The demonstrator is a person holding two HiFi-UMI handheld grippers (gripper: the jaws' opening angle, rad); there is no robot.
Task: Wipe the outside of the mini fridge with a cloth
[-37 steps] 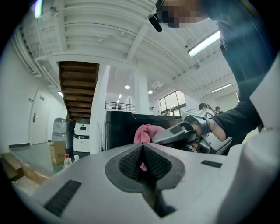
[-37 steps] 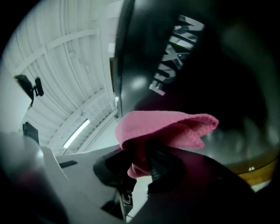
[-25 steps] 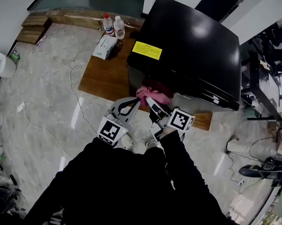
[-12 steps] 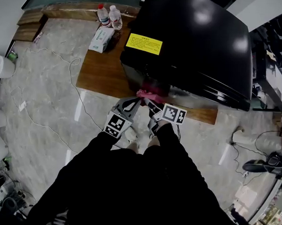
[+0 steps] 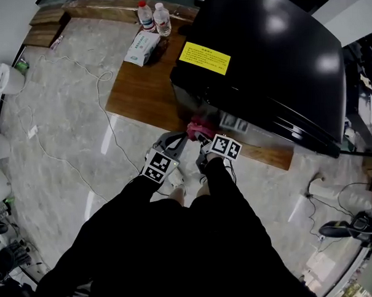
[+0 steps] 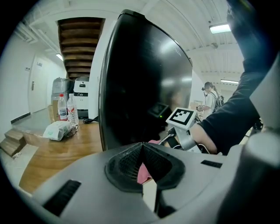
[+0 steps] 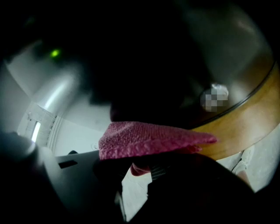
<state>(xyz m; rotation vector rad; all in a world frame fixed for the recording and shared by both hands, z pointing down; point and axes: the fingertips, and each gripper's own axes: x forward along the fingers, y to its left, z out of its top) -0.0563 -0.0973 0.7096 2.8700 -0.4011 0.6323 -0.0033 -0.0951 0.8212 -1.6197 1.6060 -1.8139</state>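
Two grippers meet at the foot of the black mini fridge point(image 5: 264, 50) in the head view. The left gripper point(image 5: 181, 136) and the right gripper point(image 5: 202, 136) point their tips at a pink cloth point(image 5: 200, 124) bunched against the fridge's lower front edge. The fridge stands on a low wooden worktop point(image 5: 139, 93) with a yellow label point(image 5: 205, 57) on its top face. At the worktop's far corner stand two water bottles point(image 5: 161, 19), with a tissue pack point(image 5: 143, 47) just beside them. A white cable point(image 5: 107, 126) trails over the pale floor point(image 5: 57, 127).

In the left gripper view the gripper's point(image 6: 142, 146) jaws are drawn together at the tips, and a sliver of the cloth point(image 6: 144, 173) shows pinched between the pads (more pink peeks out just past the tips). The fridge's point(image 6: 140, 83) glossy side fills the middle of the view. The right gripper's marker cube point(image 6: 181, 117) and a dark sleeve point(image 6: 232, 113) sit close on the right. The bottles point(image 6: 68, 107) and the tissue pack point(image 6: 57, 130) are well off to the left on the worktop point(image 6: 65, 151).

The right gripper view is dark and close. The cloth point(image 7: 148, 138) lies folded across the jaws of the right gripper point(image 7: 140, 168), which are clamped on it, and it presses toward the fridge's point(image 7: 144, 65) black surface. A strip of the worktop point(image 7: 249, 118) curves along the right.
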